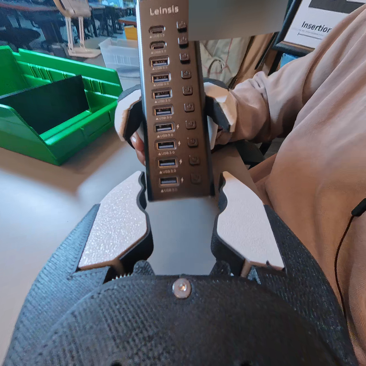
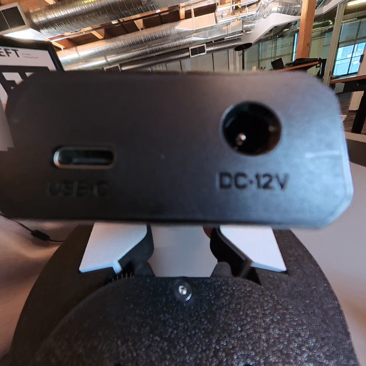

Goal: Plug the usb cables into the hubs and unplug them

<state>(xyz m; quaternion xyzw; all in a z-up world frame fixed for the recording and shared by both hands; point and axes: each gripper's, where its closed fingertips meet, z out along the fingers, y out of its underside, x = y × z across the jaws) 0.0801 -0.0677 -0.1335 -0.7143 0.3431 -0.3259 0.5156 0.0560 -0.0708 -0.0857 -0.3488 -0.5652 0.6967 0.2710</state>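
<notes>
Long dark grey metal USB hub [image 1: 174, 111] with one row of ports and a row of small square buttons beside them, held up off the pale table [image 1: 39, 208]. Long axis runs straight away from the left gripper [image 1: 182, 188]; near short end sits between that gripper's white-faced fingertips [image 1: 126, 208]. Left tip looks to touch the hub's corner; a thin gap shows at the right tip. Left gripper is spread about hub-wide, so contact, but a firm grip is not certain.

Right gripper [image 1: 174, 116] is farther along, pinching the hub across its width near mid-length. It is the one bearing the hub.

Right wrist view: hub's end face [image 2: 158, 148] fills the frame, with an oval socket and a round power socket. It hides the right gripper's tips; only finger bases show.

No USB cable seen in either view; all ports appear empty. Green plastic bin [image 1: 59, 111] with black divider stands left on the table.

Judgement: the next move needs a cable plug lined up square to the port face.
</notes>
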